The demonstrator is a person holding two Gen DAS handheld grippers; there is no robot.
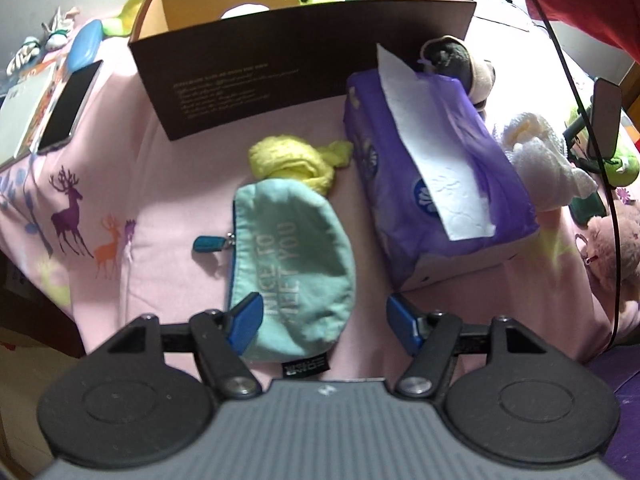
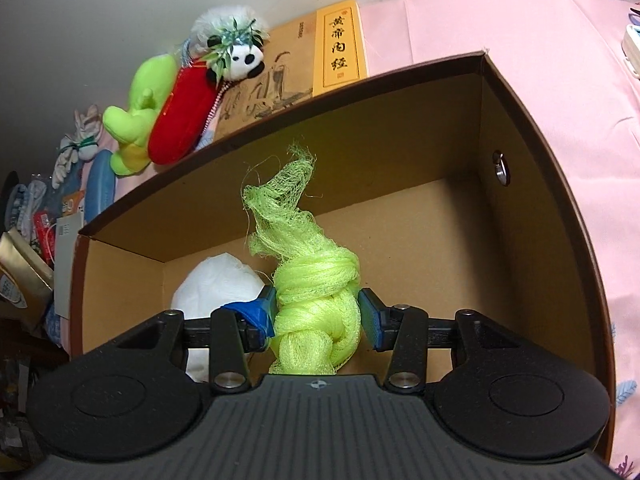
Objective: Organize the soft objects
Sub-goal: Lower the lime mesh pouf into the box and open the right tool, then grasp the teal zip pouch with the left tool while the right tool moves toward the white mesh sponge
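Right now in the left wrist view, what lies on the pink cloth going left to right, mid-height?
phone → teal zip pouch → purple tissue pack → white knitted toy → pink plush at the right edge.

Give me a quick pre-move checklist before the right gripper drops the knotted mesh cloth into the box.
1. Right gripper grip on the knotted neon-green mesh cloth: ok, pinched between both blue pads.
2. Cloth over the open brown cardboard box: ok, box walls surround it.
3. Free landing space inside: ok, bare floor to the right; a white soft bundle fills the left corner.
4. Height above the box floor: cannot tell.
5. Left gripper free: ok, open, holding nothing, over the teal fabric zip pouch.
6. Next items reachable: ok, pouch and yellow knotted cloth lie on the pink sheet.
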